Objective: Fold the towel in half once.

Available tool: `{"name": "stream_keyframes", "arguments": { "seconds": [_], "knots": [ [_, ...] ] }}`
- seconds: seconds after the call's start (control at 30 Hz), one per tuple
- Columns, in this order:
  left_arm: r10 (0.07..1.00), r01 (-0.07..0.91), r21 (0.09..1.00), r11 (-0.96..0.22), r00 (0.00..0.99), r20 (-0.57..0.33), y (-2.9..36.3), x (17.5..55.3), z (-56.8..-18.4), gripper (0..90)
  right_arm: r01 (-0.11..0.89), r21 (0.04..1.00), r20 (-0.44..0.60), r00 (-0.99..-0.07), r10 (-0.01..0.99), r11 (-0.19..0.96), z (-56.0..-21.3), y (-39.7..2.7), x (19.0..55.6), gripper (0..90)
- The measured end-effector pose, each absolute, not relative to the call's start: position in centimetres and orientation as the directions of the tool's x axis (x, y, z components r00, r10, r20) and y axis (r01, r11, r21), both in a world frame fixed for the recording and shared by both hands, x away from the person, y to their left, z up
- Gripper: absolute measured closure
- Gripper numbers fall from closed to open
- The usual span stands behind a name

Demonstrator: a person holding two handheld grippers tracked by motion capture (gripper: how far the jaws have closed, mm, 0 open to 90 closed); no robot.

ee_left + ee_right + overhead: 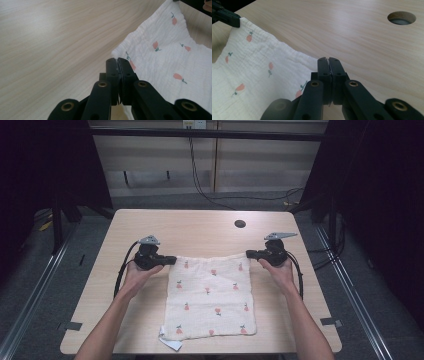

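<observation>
Both tongs (172, 260) (248, 253) pinch the cloth's (210, 295) far corners; table (200, 227) beyond bare.

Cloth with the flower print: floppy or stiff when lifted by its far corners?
Probably floppy: the cloth sags between the left tongs and right tongs. Likely light, being thin and crinkled. Its near edge may drag on the table.

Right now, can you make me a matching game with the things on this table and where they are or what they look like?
Things:
1. cloth
2. left gripper
3. right gripper
4. round hole

Descriptions:
A. dark spot in the bare table beyond the cloth
B. shut on the cloth's far right corner
C. cream with small pink flowers
D. shut on the cloth's far left corner

Pairs: 1-C, 2-D, 3-B, 4-A
</observation>
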State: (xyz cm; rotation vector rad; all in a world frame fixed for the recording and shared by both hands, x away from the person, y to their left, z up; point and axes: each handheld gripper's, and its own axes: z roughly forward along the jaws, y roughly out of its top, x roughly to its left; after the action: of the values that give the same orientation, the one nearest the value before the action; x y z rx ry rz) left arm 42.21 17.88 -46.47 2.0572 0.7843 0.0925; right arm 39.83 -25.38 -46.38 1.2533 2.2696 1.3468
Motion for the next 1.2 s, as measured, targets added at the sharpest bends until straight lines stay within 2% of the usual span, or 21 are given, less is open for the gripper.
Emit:
{"name": "stream_keyframes", "arguments": {
  "seconds": [0.5,0.87,1.2],
  "knots": [
    [0.546,0.441,0.822,-0.359,0.814,-0.198,17.8,41.5,-43.8,88.3,0.504,0.844,0.208,-0.621,0.756,0.181,-43.5,-26.1,39.1,89.1],
    [0.505,0.405,0.864,-0.297,0.835,-0.218,18.5,38.6,-42.8,88.3,0.465,0.865,0.200,-0.666,0.719,0.190,-41.9,-26.6,35.2,89.2],
    [0.495,0.382,0.858,-0.342,0.850,-0.181,19.4,36.2,-42.7,88.3,0.469,0.857,0.206,-0.693,0.691,0.215,-42.8,-26.7,32.2,89.2]
  ]
}}
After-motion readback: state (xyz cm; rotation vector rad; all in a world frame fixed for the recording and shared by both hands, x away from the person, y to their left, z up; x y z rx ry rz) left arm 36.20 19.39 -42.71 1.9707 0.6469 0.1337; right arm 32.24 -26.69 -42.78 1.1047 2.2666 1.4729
